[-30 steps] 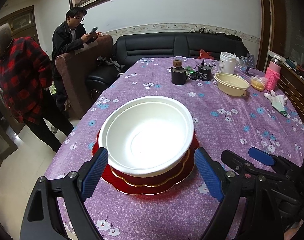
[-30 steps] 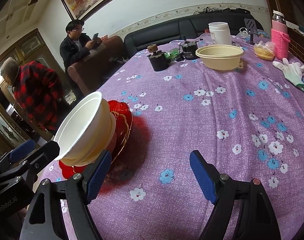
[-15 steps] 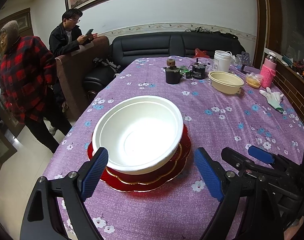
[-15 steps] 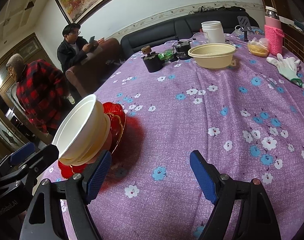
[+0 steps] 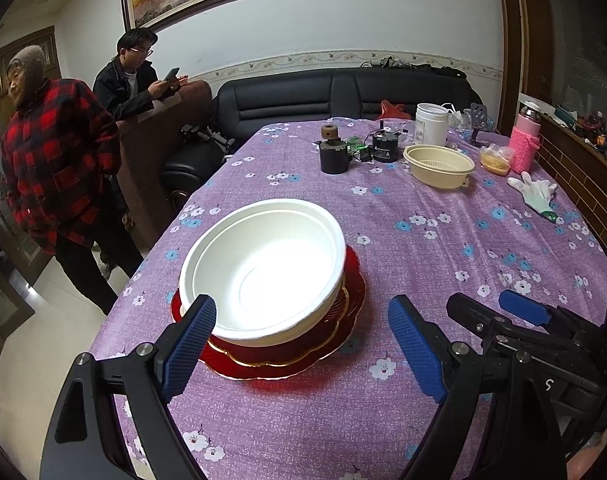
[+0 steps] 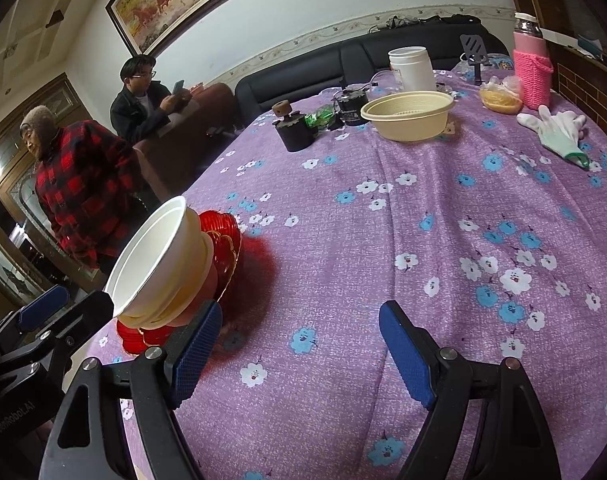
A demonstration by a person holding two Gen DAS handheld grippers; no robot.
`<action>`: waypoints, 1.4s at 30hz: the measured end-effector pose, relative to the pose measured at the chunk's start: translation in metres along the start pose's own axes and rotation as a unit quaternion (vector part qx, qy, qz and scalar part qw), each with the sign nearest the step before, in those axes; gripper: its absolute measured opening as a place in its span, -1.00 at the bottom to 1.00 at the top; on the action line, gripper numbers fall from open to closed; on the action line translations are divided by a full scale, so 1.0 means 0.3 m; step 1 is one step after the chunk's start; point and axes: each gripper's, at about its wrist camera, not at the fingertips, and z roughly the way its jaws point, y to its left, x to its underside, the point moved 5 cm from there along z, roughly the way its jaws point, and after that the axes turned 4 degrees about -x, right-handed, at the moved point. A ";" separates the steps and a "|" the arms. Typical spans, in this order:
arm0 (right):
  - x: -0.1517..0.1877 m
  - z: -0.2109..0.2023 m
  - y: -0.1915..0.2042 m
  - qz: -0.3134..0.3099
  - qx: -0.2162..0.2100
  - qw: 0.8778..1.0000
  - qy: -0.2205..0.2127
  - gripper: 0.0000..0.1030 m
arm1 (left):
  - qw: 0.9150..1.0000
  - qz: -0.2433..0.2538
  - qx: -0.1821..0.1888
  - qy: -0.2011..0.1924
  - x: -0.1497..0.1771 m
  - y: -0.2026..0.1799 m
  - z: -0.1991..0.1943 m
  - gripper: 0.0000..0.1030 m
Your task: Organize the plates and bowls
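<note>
The right tongs [image 6: 299, 354] are gaping wide at the bottom of the frame, gripping nothing, over the purple flowered counter [image 6: 383, 240]. At lower left a white bowl [image 6: 155, 260] is sitting stacked on red plates [image 6: 219, 228], with the left tongs [image 6: 43, 320] just beside. A beige bowl [image 6: 407, 116] and a glove [image 6: 555, 132] are lying at upper right.

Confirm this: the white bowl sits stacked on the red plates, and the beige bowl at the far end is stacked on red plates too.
Half right. The white bowl sits on the red plates, but the left wrist view shows the beige bowl directly on the tablecloth.
</note>
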 end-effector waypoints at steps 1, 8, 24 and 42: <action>0.001 -0.008 -0.003 0.001 0.001 1.000 -0.001 0.65 | 1.000 0.001 0.001 -0.002 -0.002 -0.003 -0.005 0.70; 0.000 -0.067 -0.027 0.002 0.012 1.000 -0.011 0.65 | 1.000 0.010 0.010 -0.012 -0.008 -0.039 -0.038 0.70; -0.054 -0.145 -0.154 0.020 0.049 0.998 -0.031 0.66 | 0.996 0.054 0.064 -0.004 -0.107 -0.143 -0.024 0.70; -0.500 -0.095 -0.484 0.035 0.122 0.990 -0.059 0.66 | 0.975 0.033 0.175 0.129 -0.584 -0.285 0.364 0.70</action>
